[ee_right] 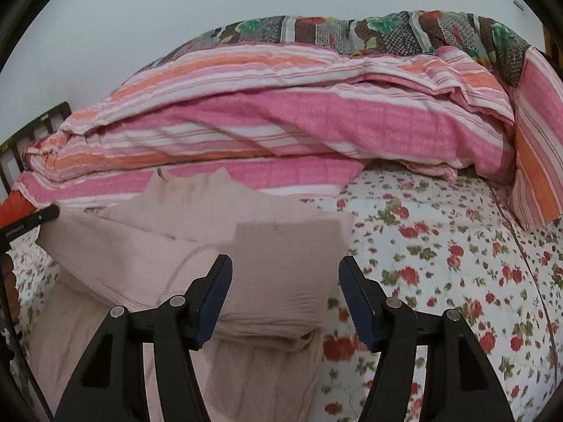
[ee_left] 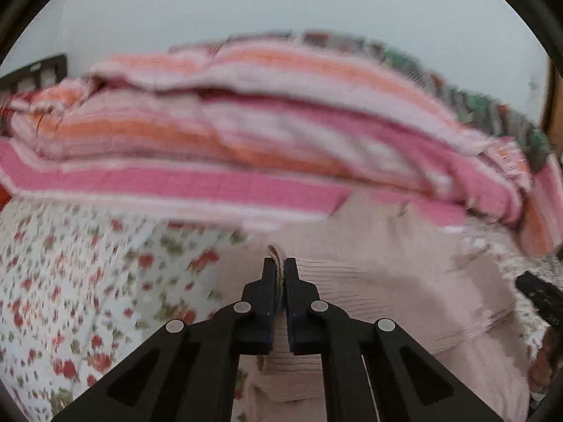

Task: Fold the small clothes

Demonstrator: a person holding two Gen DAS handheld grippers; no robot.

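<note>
Left wrist, left gripper (ee_left: 280, 263) pinching pink garment (ee_left: 387, 281)

Both my wrist cams look forward and down along my jaws, close over the bed (ee_right: 440, 246). Shared: pink garment (ee_left: 404, 281), striped quilt (ee_right: 281, 116), wall behind.

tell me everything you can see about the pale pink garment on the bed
The pale pink ribbed knit garment is soft, thin and crinkled. It lies partly folded on the white floral bedsheet, one layer doubled over another, its far edge against the pink and orange striped quilt. The left gripper is shut on a pinched fold of its edge. The right gripper is open above it, with the folded part between its fingers; contact cannot be told.
</note>
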